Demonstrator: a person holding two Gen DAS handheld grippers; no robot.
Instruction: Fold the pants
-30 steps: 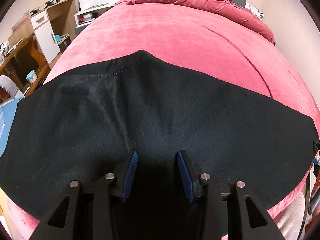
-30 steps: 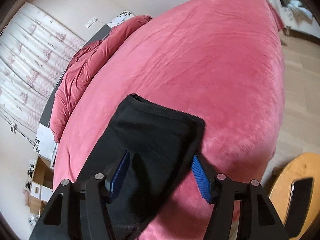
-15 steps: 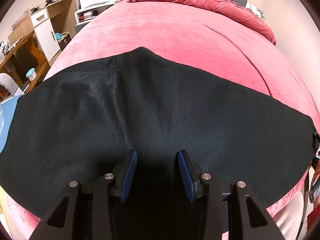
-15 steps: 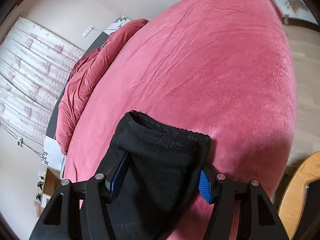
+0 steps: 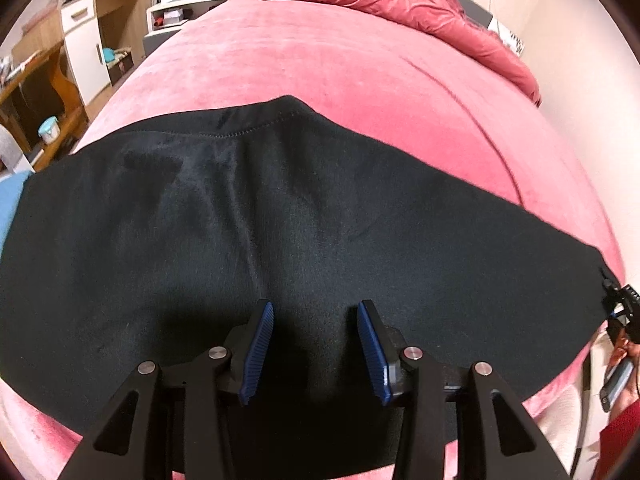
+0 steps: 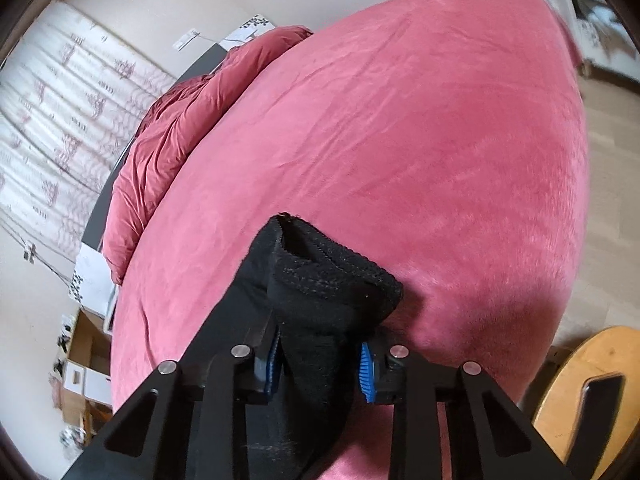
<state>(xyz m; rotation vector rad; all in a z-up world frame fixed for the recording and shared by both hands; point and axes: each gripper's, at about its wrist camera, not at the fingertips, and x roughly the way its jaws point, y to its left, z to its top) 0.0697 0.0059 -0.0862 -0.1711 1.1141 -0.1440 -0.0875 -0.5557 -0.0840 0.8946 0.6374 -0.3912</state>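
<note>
Although my right gripper (image 6: pixel 320 364) has just been closing its jaws and now pinches the bunched cuff end of the pants (image 6: pixel 320 292) between its blue pads (image 6: pixel 366 372), I judge the folding barely begun. Taking the bed (image 5: pixel 360 64) as my landmark, the pants lie along its near edge, spread flat and long across the pink cover, one layer over the other as far as I can tell, so the legs look already laid together lengthwise. Nearest to me, my left gripper (image 5: pixel 316 350) hangs over the middle of the dark cloth (image 5: pixel 280 220) with its jaws half apart and nothing caught between them; its pads (image 5: pixel 256 350) look just above the fabric, though I cannot tell whether they brush it. Off to the right end of the bed's near edge, the cuff rises a little off the cover in my right grip, its ribbed hem gaping open. Beyond the pants the cover lies bare up to the rumpled red duvet (image 5: pixel 400 4) at the head of the bed, which leaves plenty of room. What I reckon remains is nearly everything: carrying the cuff end across toward the waist, laying it down square, and perhaps folding once more.
</note>
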